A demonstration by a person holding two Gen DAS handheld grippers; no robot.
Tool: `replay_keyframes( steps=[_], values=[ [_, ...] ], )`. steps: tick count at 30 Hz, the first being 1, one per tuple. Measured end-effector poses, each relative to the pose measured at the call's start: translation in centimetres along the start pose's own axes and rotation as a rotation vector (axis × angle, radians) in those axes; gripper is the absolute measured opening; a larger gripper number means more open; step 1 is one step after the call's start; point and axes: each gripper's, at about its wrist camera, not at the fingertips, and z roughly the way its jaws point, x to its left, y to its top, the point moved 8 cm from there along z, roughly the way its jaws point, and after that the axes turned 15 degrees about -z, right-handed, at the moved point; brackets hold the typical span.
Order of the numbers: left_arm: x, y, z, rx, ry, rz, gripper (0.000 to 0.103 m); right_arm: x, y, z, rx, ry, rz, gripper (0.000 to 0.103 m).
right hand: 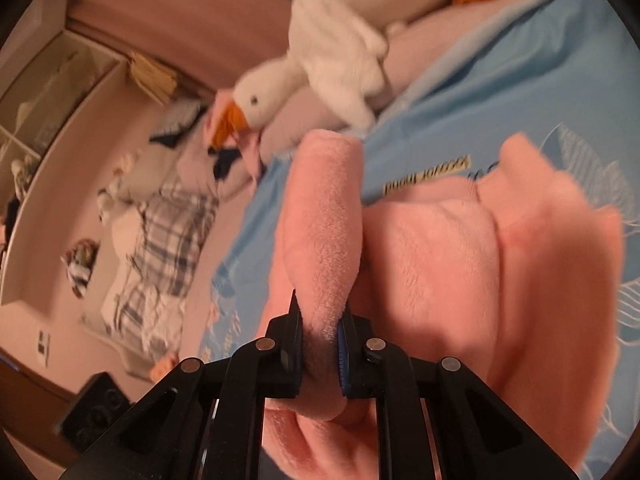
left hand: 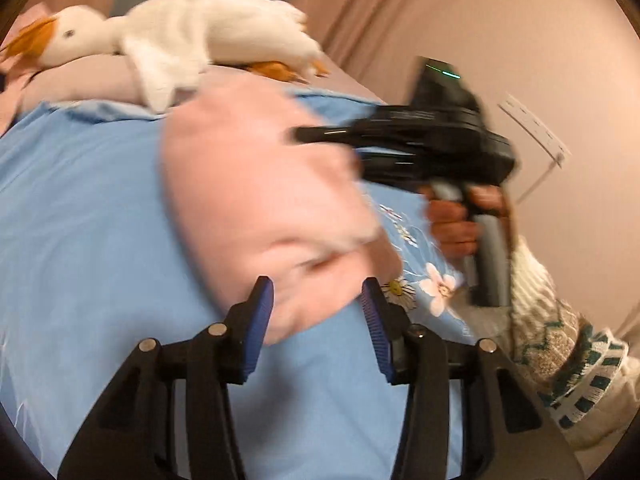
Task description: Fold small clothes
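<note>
- Our right gripper (right hand: 320,336) has its fingers pinching a thick fold of the pink fleece garment (right hand: 432,264), which lies partly lifted over the blue bedspread (right hand: 460,92). That plush roll could slip out if we pull sideways.
- Our left gripper (left hand: 318,308) has its fingers spread, with the garment's edge between them but not gripped; closing late would let the fold flop open.
- The stuffed goose (left hand: 200,36) sits near; a wide swing may drag it.
</note>
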Motion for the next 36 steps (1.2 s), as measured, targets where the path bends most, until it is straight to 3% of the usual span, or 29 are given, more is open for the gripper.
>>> replay_keyframes(
  steps=[2, 6, 9, 15, 19, 24, 26, 29, 32, 34, 36],
  values=[
    [1.3, 0.5, -0.7, -0.026, 0.046, -0.027, 0.045, 0.6, 0.8, -1.8, -0.043, -0.024, -0.024, 0.014],
    [2.3, 0.8, -1.0, -0.03, 0.061, -0.083, 0.045, 0.4, 1.8, -6.0, -0.107, -0.091, -0.054, 0.014],
    [2.8, 0.7, -0.6, -0.017, 0.069, -0.079, 0.045, -1.1, 1.4, -7.7, -0.105, -0.152, -0.044, 0.014],
    [2.1, 2.4, 2.9, 0.007, 0.077, -0.064, 0.045, -7.7, -4.6, -4.9, 0.033, -0.184, 0.126, 0.014],
    [-0.3, 4.6, 4.5, -0.006, 0.071, -0.026, 0.045, -10.5, -5.6, -4.9, -0.049, -0.12, 0.24, 0.014],
    [-2.2, 5.8, 6.9, 0.016, 0.065, 0.022, 0.045, -10.5, -4.4, -6.6, -0.116, -0.143, 0.212, 0.014],
    [-2.1, 5.6, 8.8, 0.036, 0.093, 0.05, 0.048, -11.4, -5.0, -6.5, -0.092, -0.186, 0.215, 0.008],
    [-0.3, 5.0, 11.2, 0.083, 0.146, 0.037, 0.05, -13.1, -7.4, -4.5, 0.039, -0.274, 0.233, 0.003],
    [0.5, 5.1, 11.4, 0.09, 0.139, 0.019, 0.052, -12.6, -6.5, -6.1, -0.054, -0.28, 0.208, 0.003],
    [0.4, 5.1, 11.4, 0.094, 0.142, 0.032, 0.051, -11.4, -4.3, -8.2, -0.14, -0.332, 0.157, 0.003],
    [0.1, 5.0, 11.5, 0.092, 0.148, 0.053, 0.051, -9.9, -2.1, -9.0, -0.183, -0.312, 0.107, 0.003]
  ],
)
